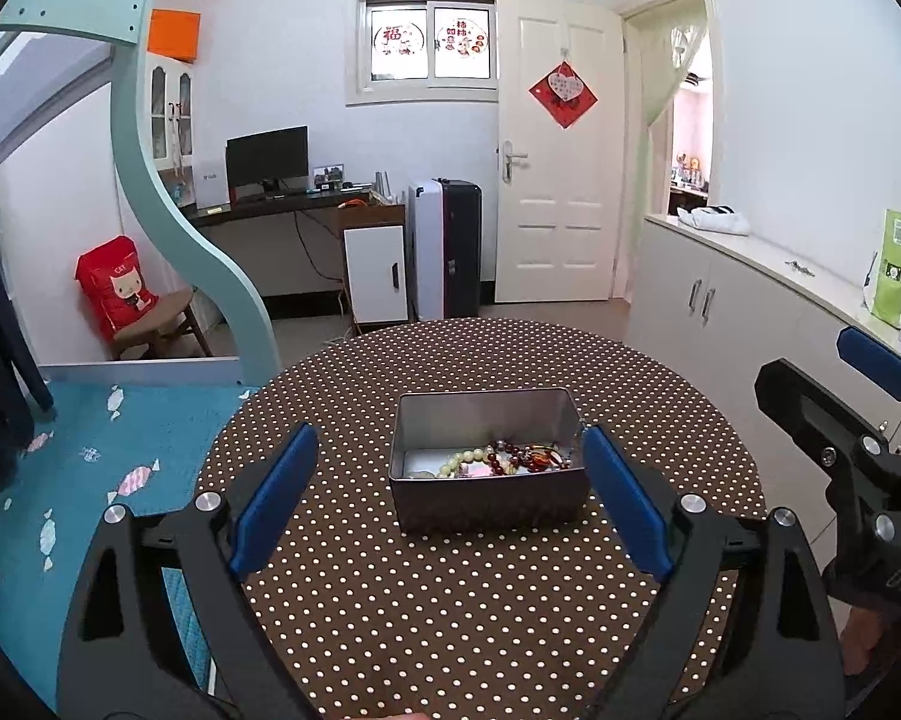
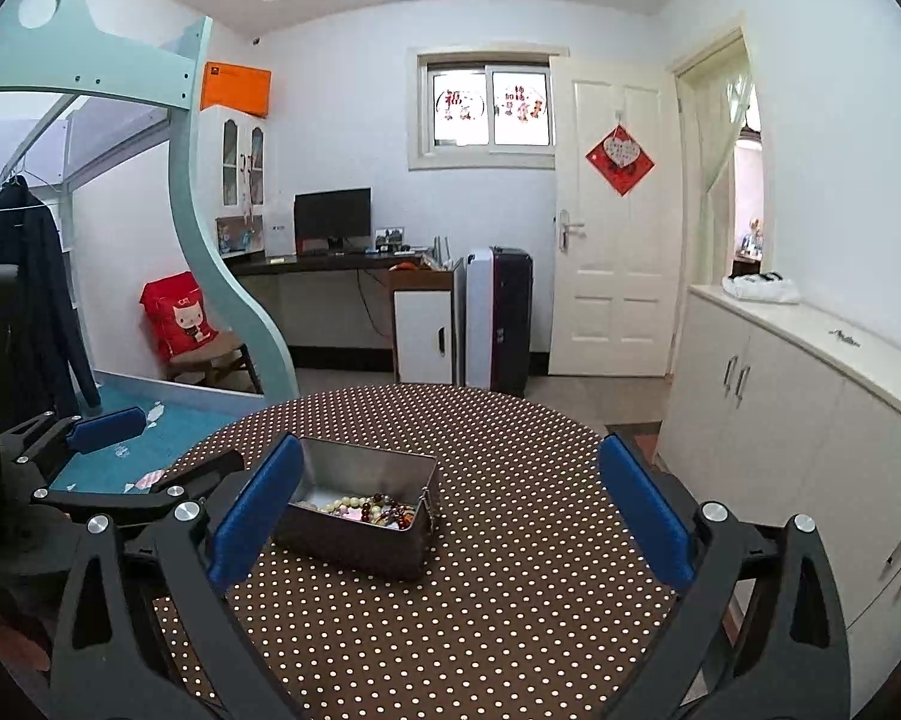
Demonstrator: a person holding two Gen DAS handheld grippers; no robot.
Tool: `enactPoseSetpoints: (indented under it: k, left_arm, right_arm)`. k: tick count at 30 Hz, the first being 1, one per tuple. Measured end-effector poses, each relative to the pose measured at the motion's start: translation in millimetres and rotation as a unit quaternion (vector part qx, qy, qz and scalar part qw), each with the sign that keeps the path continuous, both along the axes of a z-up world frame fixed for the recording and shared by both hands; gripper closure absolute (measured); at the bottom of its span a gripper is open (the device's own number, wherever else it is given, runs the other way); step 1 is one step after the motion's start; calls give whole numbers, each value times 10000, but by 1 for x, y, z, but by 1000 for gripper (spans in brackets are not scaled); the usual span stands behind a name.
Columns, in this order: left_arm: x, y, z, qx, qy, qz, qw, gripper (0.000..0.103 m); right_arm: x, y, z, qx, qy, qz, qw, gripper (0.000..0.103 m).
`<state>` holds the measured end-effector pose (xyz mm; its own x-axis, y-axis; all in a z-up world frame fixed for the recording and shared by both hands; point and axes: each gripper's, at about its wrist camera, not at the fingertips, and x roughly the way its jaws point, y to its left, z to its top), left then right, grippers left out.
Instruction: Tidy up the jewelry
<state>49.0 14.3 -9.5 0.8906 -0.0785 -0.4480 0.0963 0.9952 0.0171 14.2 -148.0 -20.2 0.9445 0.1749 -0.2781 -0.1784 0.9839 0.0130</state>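
Round bench [image 1: 480,600] w/ brown polka-dot cloth fills the foreground, blue bed [image 1: 90,468] just beside it on the left. L gripper [image 1: 450,498] hangs over the bench's near part, blue fingers [image 1: 273,501] spread wide, nothing between them; the tin sits beyond the tips, framed by them. R gripper [image 2: 450,516] likewise wide open & empty, its left finger [image 2: 252,516] overlapping the tin in view. Open metal tin [image 1: 489,462] stands near bench centre. Jewelry [image 1: 498,459] lies inside it: pale bead bracelet, dark red beads, all heaped on the tin floor
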Motion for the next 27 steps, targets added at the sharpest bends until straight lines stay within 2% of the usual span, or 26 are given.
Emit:
enactPoseSetpoints:
  k: [11, 15, 21, 27]
  left_arm:
    - [-19, -19, -1, 169, -179, -172, 9995, 13]
    - [-21, -20, -3, 112, -192, -159, 9996, 13]
    - [-20, -17, 0, 126, -210, 115, 9996, 13]
    - [-21, -15, -1, 21, -181, 172, 9997, 13]
  right_arm:
    - [-7, -5, -4, 160, -27, -27, 9999, 7]
    - [-11, -7, -4, 144, -72, -138, 9998, 7]
    - [-14, -9, -4, 198, -112, -137, 9996, 7]
    - [-15, -10, -7, 180, -65, -199, 9996, 7]
